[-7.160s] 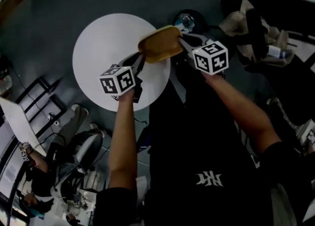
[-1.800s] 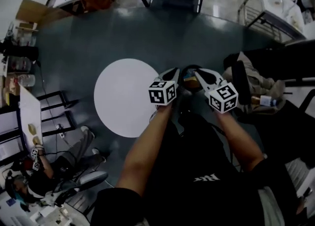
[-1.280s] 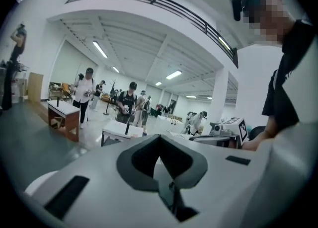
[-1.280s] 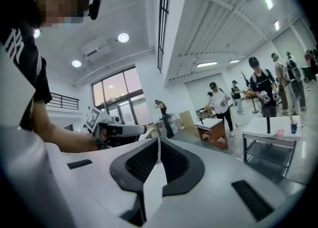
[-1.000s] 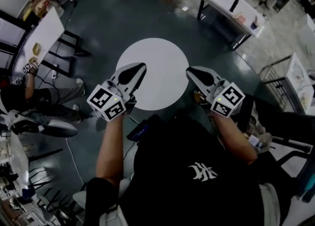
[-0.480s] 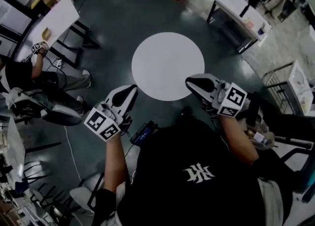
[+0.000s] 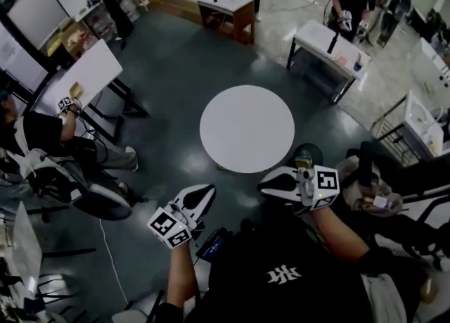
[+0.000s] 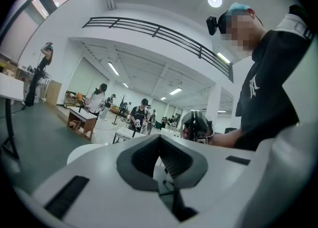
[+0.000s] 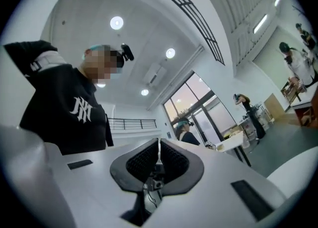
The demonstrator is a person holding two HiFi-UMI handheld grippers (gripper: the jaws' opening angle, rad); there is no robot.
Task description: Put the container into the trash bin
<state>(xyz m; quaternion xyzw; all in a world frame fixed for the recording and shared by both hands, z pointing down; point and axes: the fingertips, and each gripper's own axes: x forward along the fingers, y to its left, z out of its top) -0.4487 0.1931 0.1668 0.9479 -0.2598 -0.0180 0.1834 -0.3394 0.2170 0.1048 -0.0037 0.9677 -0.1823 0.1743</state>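
The dark round trash bin [image 7: 308, 153] stands on the floor just off the round white table [image 7: 246, 128], partly behind my right gripper. What lies in the bin is too small to make out, and I see no yellow container anywhere. My left gripper [image 7: 206, 191] is held low at the table's near left, shut and empty [image 8: 160, 138]. My right gripper [image 7: 263, 185] is at the near right, also shut and empty [image 9: 159, 142], tilted up toward the person and the ceiling. The left gripper view also shows the right gripper [image 8: 197, 125].
A seated person [image 7: 42, 135] and office chairs [image 7: 98, 198] are at the left beside a white desk [image 7: 81, 75]. A wooden table [image 7: 228, 5] and a white table [image 7: 327, 40] stand behind. A chair with bags [image 7: 373, 191] is close on the right.
Both grippers have drawn back from the round table toward the person's body. The yellow container they carried together several seconds ago is no longer in them.
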